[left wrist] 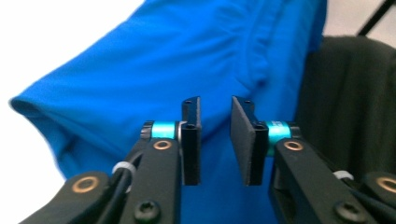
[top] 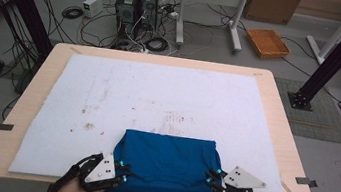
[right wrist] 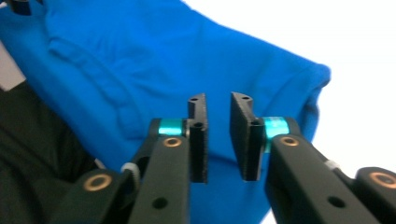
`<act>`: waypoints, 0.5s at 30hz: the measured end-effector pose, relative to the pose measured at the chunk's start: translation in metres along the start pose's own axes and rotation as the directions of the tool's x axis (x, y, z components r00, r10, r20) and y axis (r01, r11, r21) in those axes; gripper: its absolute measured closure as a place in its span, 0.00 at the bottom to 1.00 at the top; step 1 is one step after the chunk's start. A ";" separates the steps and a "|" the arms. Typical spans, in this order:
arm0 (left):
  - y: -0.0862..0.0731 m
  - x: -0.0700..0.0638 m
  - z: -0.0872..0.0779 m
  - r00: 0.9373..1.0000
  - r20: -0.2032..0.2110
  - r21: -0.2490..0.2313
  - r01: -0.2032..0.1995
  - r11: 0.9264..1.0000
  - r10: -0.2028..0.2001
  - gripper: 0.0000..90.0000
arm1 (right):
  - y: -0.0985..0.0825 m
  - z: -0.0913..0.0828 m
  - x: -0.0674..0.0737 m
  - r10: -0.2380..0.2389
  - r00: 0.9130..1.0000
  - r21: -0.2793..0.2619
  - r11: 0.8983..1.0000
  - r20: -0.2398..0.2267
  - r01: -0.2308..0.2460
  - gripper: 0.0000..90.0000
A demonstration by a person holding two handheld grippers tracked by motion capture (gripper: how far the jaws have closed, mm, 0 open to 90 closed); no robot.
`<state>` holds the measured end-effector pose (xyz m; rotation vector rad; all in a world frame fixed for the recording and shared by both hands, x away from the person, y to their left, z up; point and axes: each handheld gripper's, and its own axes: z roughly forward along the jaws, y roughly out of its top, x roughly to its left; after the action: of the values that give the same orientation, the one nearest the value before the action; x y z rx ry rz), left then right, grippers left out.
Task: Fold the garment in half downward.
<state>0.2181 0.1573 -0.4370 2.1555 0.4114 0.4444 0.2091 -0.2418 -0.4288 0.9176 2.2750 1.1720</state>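
Observation:
A folded blue garment (top: 166,163) lies at the near edge of the white mat (top: 158,94), and its front hangs over the table's edge. My left gripper (top: 125,173) rests at the garment's near left corner, my right gripper (top: 211,177) at its near right corner. In the left gripper view, the left gripper (left wrist: 215,137) holds its jaws a narrow gap apart just above the blue cloth (left wrist: 187,60), with nothing between the pads. In the right gripper view, the right gripper (right wrist: 218,137) stands the same way over the cloth (right wrist: 140,56), with its gap empty too.
The mat covers most of a wooden table (top: 281,137) and bears faint brown stains (top: 88,126). Beyond the table, the floor holds computer towers (top: 135,5), tangled cables, an orange basket (top: 268,42) and black frame posts (top: 333,58). A person's dark clothing (left wrist: 345,102) is at the near side.

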 end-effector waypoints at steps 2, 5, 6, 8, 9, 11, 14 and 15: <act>0.006 0.012 -0.002 0.998 -0.044 -0.037 0.051 0.998 -0.052 0.73 | 0.006 0.000 -0.010 0.037 0.999 -0.027 0.999 0.016 -0.036 0.77; 0.015 0.039 0.000 0.983 -0.116 -0.090 0.135 0.987 -0.145 0.66 | 0.019 0.006 -0.032 0.120 0.992 -0.063 0.991 0.043 -0.117 0.70; 0.017 0.048 0.002 0.974 -0.136 -0.109 0.166 0.980 -0.181 0.66 | 0.023 0.011 -0.040 0.151 0.987 -0.071 0.987 0.050 -0.147 0.66; 0.020 0.067 0.009 0.955 -0.159 -0.134 0.232 0.963 -0.252 0.63 | 0.031 0.023 -0.055 0.198 0.977 -0.074 0.978 0.074 -0.193 0.65; 0.020 0.075 0.013 0.945 -0.157 -0.139 0.265 0.954 -0.286 0.63 | 0.034 0.030 -0.062 0.220 0.973 -0.068 0.974 0.072 -0.216 0.64; 0.018 0.091 0.023 0.925 -0.149 -0.134 0.331 0.934 -0.349 0.62 | 0.037 0.045 -0.073 0.273 0.960 -0.051 0.962 0.069 -0.270 0.61; 0.014 0.101 0.033 0.907 -0.149 -0.101 0.381 0.919 -0.393 0.62 | 0.037 0.057 -0.080 0.303 0.950 -0.024 0.953 0.073 -0.302 0.61; 0.009 0.105 0.041 0.895 -0.157 -0.064 0.412 0.909 -0.417 0.62 | 0.034 0.067 -0.084 0.324 0.943 0.011 0.945 0.075 -0.326 0.61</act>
<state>0.3305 0.1703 -0.4346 1.9358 0.9339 0.3838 0.3217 -0.2508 -0.4321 1.3634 2.1372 1.2219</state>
